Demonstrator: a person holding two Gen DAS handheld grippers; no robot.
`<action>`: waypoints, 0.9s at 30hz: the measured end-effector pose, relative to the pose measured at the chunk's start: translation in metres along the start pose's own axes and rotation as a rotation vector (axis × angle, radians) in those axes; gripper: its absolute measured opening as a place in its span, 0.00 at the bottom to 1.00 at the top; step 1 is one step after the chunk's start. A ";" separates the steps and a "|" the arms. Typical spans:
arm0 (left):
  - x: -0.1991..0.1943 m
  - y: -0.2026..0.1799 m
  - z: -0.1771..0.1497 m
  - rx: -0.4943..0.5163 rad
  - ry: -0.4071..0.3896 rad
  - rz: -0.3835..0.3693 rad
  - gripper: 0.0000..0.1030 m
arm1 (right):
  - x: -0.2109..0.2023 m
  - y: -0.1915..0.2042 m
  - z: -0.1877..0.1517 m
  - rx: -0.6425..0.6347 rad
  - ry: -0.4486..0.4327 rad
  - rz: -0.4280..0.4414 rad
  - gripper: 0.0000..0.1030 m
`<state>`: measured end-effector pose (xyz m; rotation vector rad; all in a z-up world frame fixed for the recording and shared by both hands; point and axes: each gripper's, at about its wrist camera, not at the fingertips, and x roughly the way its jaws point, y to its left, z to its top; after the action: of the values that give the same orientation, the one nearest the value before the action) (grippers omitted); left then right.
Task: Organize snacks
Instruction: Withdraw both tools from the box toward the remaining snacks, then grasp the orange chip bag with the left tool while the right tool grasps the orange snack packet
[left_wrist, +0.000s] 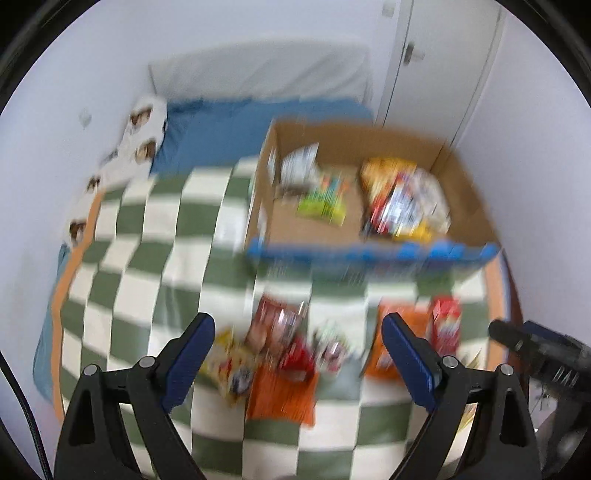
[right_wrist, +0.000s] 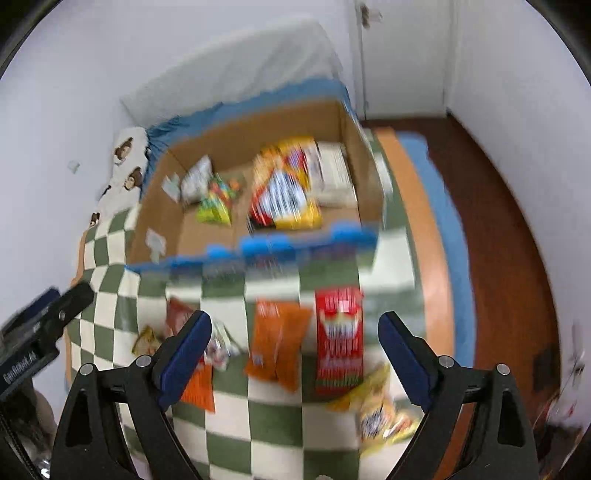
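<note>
Several snack packets lie at lower centre, before the cardboard box (right_wrist: 258, 147). Both hand-held grippers, left (left_wrist: 298, 345) and right (right_wrist: 294, 343), gape wide and empty. Best to lower the right squarely over the red box (right_wrist: 339, 339), pinching its long edges.

Matt brown cardboard box (left_wrist: 465, 192) on a soft woven checked blanket (left_wrist: 155, 266); glossy foil snack packets (right_wrist: 280, 339); matt black plastic grippers with blue pads (left_wrist: 406, 354)
</note>
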<state>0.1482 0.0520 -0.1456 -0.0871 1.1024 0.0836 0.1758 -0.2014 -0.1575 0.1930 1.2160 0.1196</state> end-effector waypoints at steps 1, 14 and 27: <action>0.009 0.003 -0.009 -0.005 0.032 0.001 0.90 | 0.011 -0.003 -0.006 0.013 0.031 0.010 0.91; 0.134 0.070 -0.084 -0.557 0.475 -0.239 0.90 | 0.143 0.025 -0.023 0.026 0.243 -0.025 0.85; 0.150 0.049 -0.094 -0.249 0.410 -0.107 0.56 | 0.168 0.032 -0.067 -0.054 0.371 -0.050 0.44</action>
<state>0.1265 0.0941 -0.3232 -0.4004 1.4907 0.1098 0.1711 -0.1318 -0.3273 0.0949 1.5844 0.1491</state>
